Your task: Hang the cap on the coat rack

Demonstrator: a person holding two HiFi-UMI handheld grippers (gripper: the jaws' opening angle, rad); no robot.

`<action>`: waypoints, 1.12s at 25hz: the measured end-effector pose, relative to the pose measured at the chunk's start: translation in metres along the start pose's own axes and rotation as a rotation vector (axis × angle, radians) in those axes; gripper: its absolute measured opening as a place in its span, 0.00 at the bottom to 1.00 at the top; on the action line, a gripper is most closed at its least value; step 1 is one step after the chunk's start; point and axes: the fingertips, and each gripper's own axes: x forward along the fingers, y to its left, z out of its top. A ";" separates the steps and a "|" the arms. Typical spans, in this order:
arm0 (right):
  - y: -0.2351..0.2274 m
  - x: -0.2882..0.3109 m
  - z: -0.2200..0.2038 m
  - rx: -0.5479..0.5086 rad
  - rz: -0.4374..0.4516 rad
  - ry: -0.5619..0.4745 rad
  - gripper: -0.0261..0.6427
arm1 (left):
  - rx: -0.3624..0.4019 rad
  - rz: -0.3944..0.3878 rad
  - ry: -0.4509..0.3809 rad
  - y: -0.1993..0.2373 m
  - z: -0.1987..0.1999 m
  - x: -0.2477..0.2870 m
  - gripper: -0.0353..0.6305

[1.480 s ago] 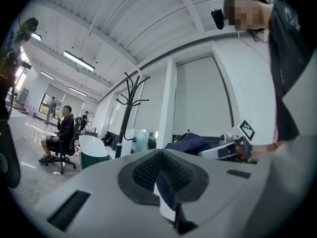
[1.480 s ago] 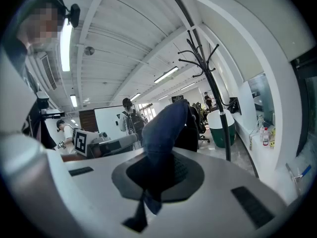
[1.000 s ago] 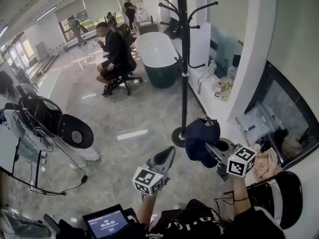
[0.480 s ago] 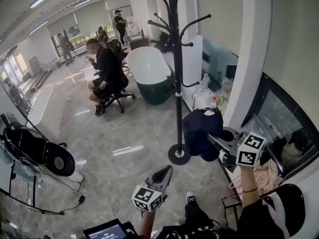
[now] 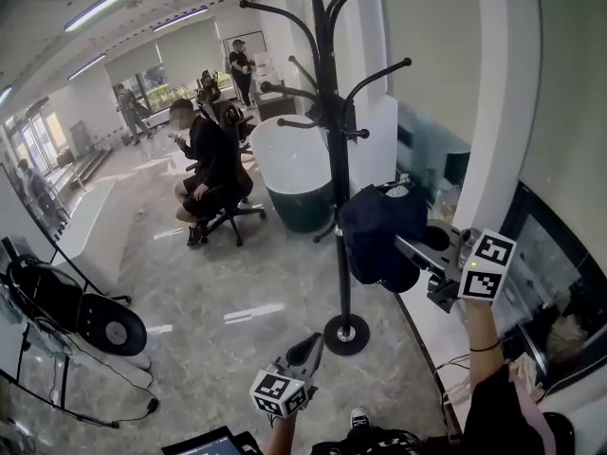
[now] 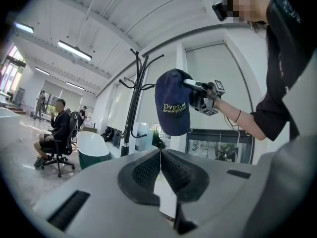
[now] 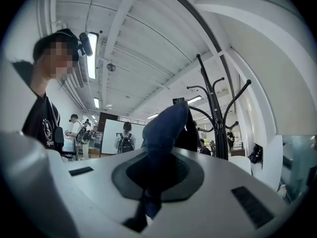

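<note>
Since a second ago both of your claws have shifted: the left gripper (image 5: 311, 347) now sits lower in the head view, and the right gripper (image 5: 405, 248) has climbed with the cap (image 5: 375, 230), from down by the coat rack's foot to about halfway up its pole.

Starting at your left, that claw points level and forward from your left hand (image 5: 282, 432). In the left gripper view its pads (image 6: 148, 168) are pressed together with nothing between them. Ahead of its tips and a little to their right stands the coat rack (image 5: 338, 173), its round base on the floor just beyond them. Further off, left of the claw's line, a seated person (image 5: 211, 159) is in an office chair beside a tub (image 5: 289, 164).

Next comes the cap. It hangs from the right claw's tips on their left side, crown sagging downward, beside the pole and below the upper hooks. It is on no hook. From the left gripper view the cap (image 6: 172, 103) shows a clear gap to the coat rack (image 6: 132, 115).

At your right, your forearm (image 5: 486, 373) is raised and stretched forward, holding the claw close to level. In the right gripper view the right gripper (image 7: 157, 168) is pinching the dark blue fabric of the cap (image 7: 166, 125), with the coat rack (image 7: 218, 128) just right of its tips.
</note>
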 end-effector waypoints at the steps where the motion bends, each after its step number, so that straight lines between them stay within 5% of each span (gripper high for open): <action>1: -0.008 -0.002 0.002 -0.002 0.012 -0.008 0.08 | -0.004 0.004 -0.001 0.000 -0.002 0.008 0.06; 8: -0.077 0.030 0.031 -0.045 0.087 -0.056 0.08 | -0.013 0.036 -0.011 0.030 0.013 0.071 0.06; 17: -0.089 0.049 0.040 -0.048 0.148 -0.121 0.08 | -0.023 0.057 0.008 0.028 -0.010 0.078 0.06; 28: -0.142 0.070 0.003 0.060 0.105 -0.111 0.08 | -0.008 -0.014 0.031 0.071 -0.002 0.121 0.06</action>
